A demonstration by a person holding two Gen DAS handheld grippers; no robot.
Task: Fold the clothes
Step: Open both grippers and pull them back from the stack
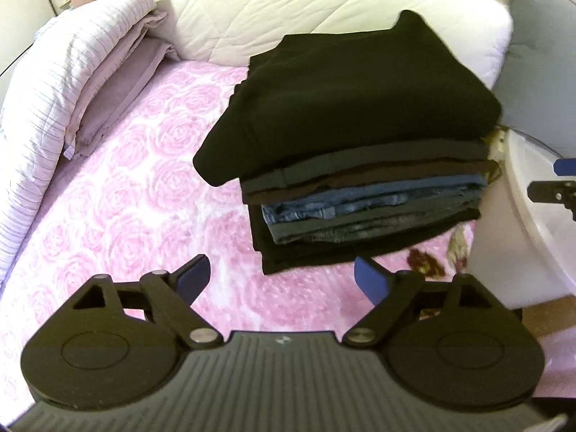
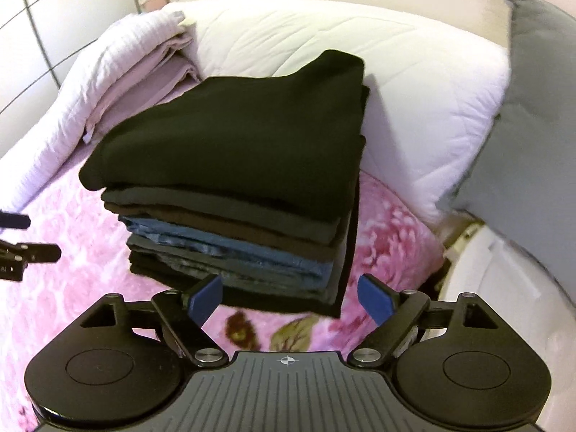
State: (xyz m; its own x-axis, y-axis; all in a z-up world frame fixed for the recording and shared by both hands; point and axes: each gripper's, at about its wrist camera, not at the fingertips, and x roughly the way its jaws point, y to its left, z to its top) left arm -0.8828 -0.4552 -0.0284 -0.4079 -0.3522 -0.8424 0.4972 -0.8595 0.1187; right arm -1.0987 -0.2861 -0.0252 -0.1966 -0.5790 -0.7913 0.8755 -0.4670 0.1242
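Note:
A stack of folded clothes [image 1: 360, 194] stands on the pink rose-patterned bed cover [image 1: 136, 187]; a black garment [image 1: 345, 100] lies on top, with grey, brown and blue denim layers beneath. It also shows in the right wrist view [image 2: 234, 216], black garment [image 2: 237, 133] on top. My left gripper [image 1: 282, 277] is open and empty, just in front of the stack's left corner. My right gripper [image 2: 289, 298] is open and empty, close to the stack's front right corner. Each gripper's tip shows at the other view's edge [image 1: 554, 183] [image 2: 21, 244].
A folded white and lilac duvet [image 1: 72, 82] lies at the left. A white quilted pillow [image 1: 324, 10] is behind the stack, a grey cushion [image 2: 532, 126] at the right. A white container [image 1: 529, 223] stands right of the stack.

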